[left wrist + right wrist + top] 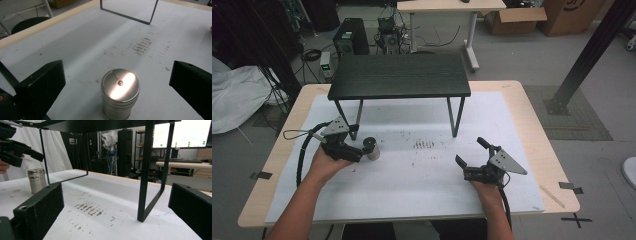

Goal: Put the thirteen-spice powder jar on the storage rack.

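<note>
Object: metal canister [371, 148], small, cylindrical, silver
Surface: brushed steel, bright glare across the flat lid [120, 83]
Lid detail: tiny central dimple, faint radial lines, seen from above in the left gripper view
Body: stacked grooves ringing the upper part, smooth wall below, visible in the right gripper view [36, 180]
Pose: upright, standing on its base, lid on
Location: on the white mat, left half of the table, just in front of the black shelf's left leg
Contact: standing free, nothing touching the wall or lid
Nearby marks: brown smudges on the mat, off to its right
</note>
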The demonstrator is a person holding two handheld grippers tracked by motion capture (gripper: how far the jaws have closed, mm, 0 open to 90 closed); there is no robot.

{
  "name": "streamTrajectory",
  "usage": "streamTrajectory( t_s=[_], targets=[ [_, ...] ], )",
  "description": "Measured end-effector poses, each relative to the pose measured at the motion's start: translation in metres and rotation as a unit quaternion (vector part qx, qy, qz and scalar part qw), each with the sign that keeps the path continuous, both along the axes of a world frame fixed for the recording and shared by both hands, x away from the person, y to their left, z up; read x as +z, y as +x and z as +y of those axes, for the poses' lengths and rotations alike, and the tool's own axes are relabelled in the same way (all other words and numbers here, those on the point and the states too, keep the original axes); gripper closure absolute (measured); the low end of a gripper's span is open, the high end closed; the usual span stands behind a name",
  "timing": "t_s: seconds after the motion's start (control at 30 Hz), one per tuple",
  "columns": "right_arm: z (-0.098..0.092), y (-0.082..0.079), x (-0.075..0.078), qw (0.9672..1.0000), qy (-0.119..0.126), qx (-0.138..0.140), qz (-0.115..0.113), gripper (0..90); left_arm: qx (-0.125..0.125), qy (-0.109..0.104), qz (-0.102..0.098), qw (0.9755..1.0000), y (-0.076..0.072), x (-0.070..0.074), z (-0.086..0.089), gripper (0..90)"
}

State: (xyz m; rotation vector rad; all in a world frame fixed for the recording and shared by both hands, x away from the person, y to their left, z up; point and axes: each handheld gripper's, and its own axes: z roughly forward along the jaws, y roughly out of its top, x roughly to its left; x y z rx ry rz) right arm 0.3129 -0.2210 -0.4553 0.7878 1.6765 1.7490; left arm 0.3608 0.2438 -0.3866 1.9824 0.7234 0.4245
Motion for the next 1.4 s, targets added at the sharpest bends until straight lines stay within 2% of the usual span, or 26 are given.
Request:
streamTrajectory(
  t_s=[0.17, 0.3, 0.47, 0.57, 0.73, 0.83, 1.1, 1.27, 1.4],
  targets=[
    [0.0, 0.0, 0.0, 1.0, 0.0, -0.001, -0.001, 0.0, -0.015, 0.006, 0.013, 0.9998, 0.002, -0.005, -0.004, 2.9],
    [0.0, 0.0, 0.0, 1.0, 0.001, 0.0, -0.001, 0.0, -0.01, 0.017, 0.02, 0.9996, 0.003, -0.007, -0.006, 5.1],
    [0.0, 0.0, 0.0, 1.0, 0.002, 0.0, -0.001, 0.0, -0.005, 0.02, 0.027, 0.9994, 0.004, -0.011, -0.005, 6.7],
    [-0.001, 0.0, 0.0, 1.0, 0.003, 0.0, -0.001, 0.0, -0.007, 0.016, 0.037, 0.9992, 0.006, -0.014, -0.005, 11.0],
    [-0.001, 0.0, 0.0, 1.0, 0.003, 0.0, -0.001, 0.0, -0.015, 0.026, 0.043, 0.9986, 0.007, -0.018, -0.009, 15.9],
    [0.0, 0.0, 0.0, 1.0, 0.003, 0.0, -0.001, 0.0, -0.008, 0.037, 0.059, 0.9975, 0.009, -0.022, -0.012, 18.6],
    [0.0, 0.0, 0.0, 1.0, 0.003, 0.0, 0.0, 0.0, -0.008, 0.04, 0.066, 0.997, 0.009, -0.023, -0.01, 23.0],
    [0.0, -0.001, 0.0, 1.0, 0.002, 0.0, -0.001, 0.0, -0.006, 0.032, 0.074, 0.9968, 0.01, -0.023, -0.01, 28.3],
    [0.0, -0.001, 0.0, 1.0, 0.002, -0.001, -0.001, 0.0, -0.006, 0.041, 0.074, 0.9964, 0.01, -0.024, -0.011, 30.4]
  ],
)
